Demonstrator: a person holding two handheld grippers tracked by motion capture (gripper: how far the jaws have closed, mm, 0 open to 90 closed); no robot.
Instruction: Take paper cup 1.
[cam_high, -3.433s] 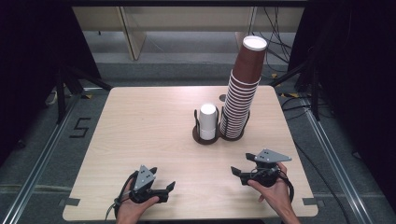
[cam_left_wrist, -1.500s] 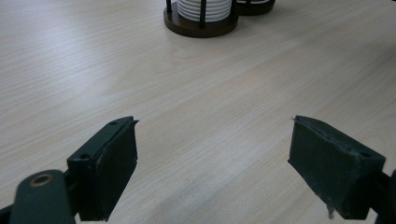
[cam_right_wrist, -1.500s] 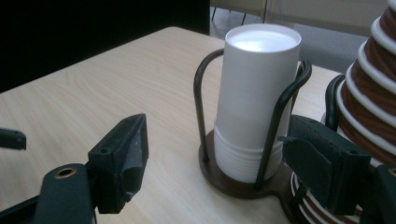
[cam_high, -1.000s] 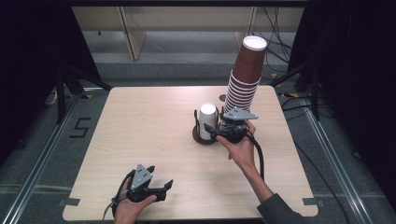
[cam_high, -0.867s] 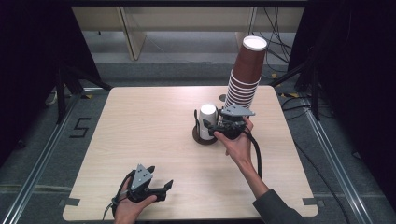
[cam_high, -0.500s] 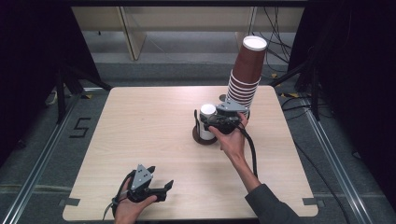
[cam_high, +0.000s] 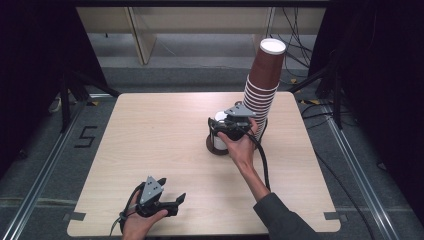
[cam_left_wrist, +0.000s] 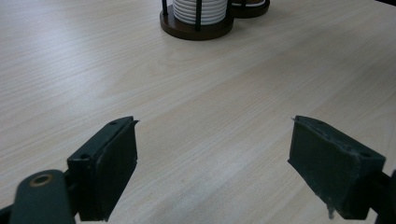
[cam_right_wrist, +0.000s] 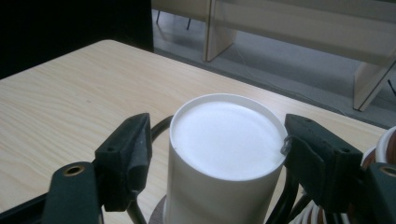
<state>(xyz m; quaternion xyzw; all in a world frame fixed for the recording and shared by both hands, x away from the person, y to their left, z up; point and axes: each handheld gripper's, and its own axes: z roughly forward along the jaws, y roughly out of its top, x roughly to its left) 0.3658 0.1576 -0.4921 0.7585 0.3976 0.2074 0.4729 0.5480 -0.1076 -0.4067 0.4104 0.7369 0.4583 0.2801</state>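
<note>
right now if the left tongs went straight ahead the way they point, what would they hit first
Probably the round dark holder with the white stack in it. The left tongs are open over bare table, and nothing lies between, though the line may pass slightly to its side.

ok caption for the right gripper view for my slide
Right gripper open around the top of a white lid stack in its holder, jaws on either side, on the wooden table.

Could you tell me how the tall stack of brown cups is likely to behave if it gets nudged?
The brown cup stack rises tall and narrow and already leans, so it probably tips easily. Paper cups likely weigh little, so it would resist little.
</note>
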